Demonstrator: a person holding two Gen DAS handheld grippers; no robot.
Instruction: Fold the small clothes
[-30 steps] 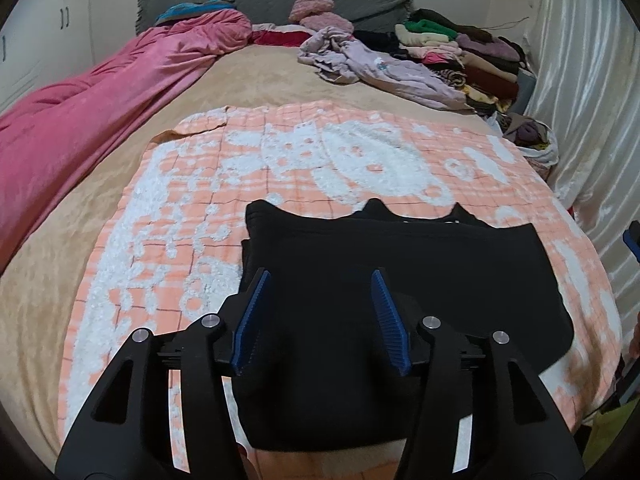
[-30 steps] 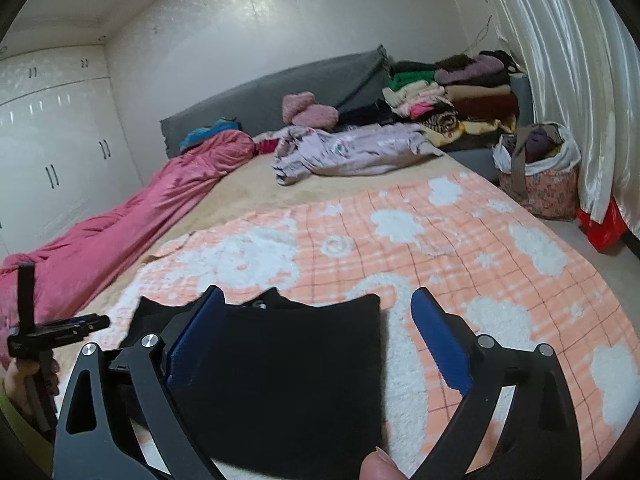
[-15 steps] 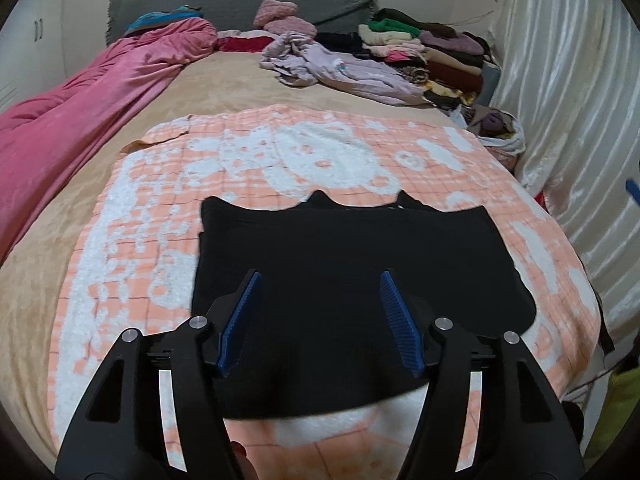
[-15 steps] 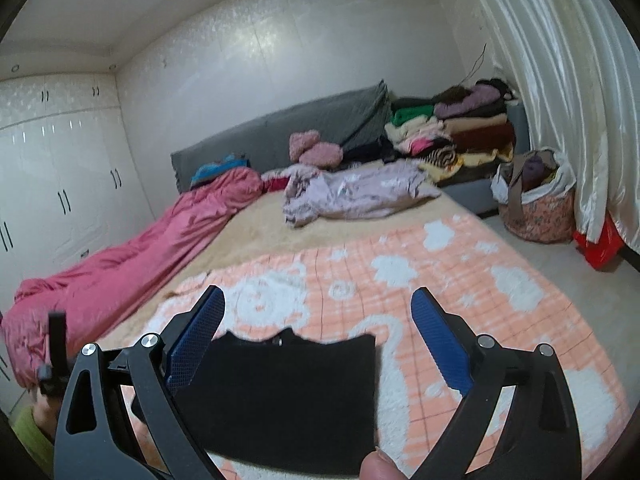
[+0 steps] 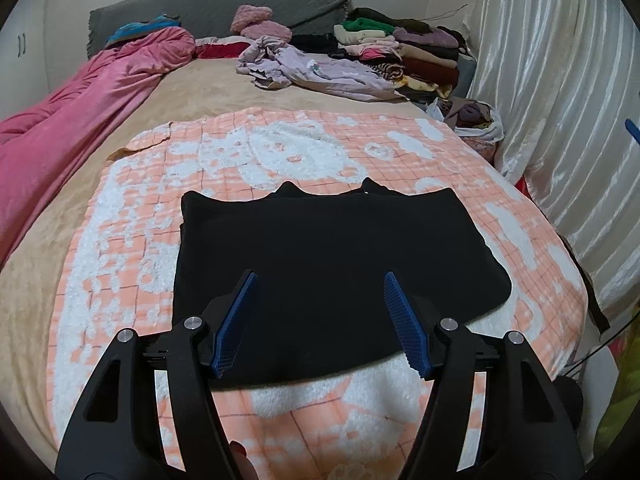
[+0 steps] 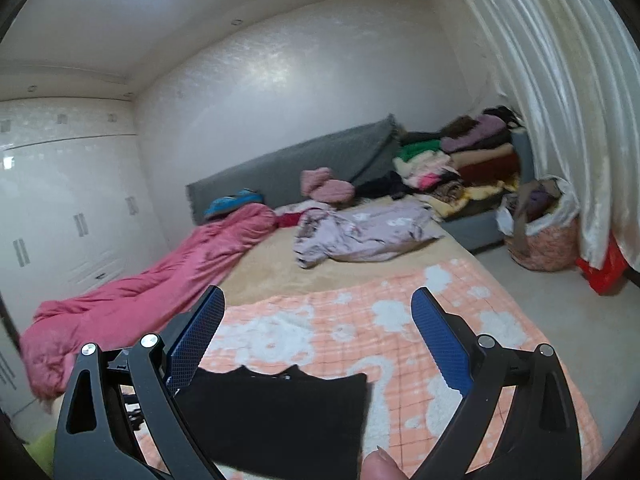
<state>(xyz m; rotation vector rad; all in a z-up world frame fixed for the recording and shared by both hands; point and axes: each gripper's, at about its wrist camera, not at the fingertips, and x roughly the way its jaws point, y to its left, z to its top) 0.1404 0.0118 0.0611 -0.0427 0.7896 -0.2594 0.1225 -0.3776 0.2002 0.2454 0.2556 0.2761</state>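
Observation:
A folded black garment point(image 5: 328, 264) lies flat on the orange and white blanket point(image 5: 280, 156) on the bed. My left gripper point(image 5: 320, 284) hovers over its near edge, jaws opening, nothing between the blue pads. In the right wrist view the same black garment point(image 6: 280, 420) sits low in the picture. My right gripper point(image 6: 318, 308) is raised above it, pointing almost level across the room, open and empty. A blue tip of the right gripper point(image 5: 633, 130) shows at the right edge of the left wrist view.
A pink duvet point(image 5: 80, 96) runs along the bed's left side. A lilac garment point(image 5: 320, 72) lies crumpled near the grey headboard point(image 5: 216, 4). Stacked folded clothes point(image 5: 400, 48) stand at the back right, a bag of clothes point(image 6: 540, 224) on the floor, curtains point(image 5: 560, 80) on the right.
Both grippers have drawn back from the black garment. The left jaws have widened. The right gripper has risen and tilted up, so the garment has dropped low in its view.

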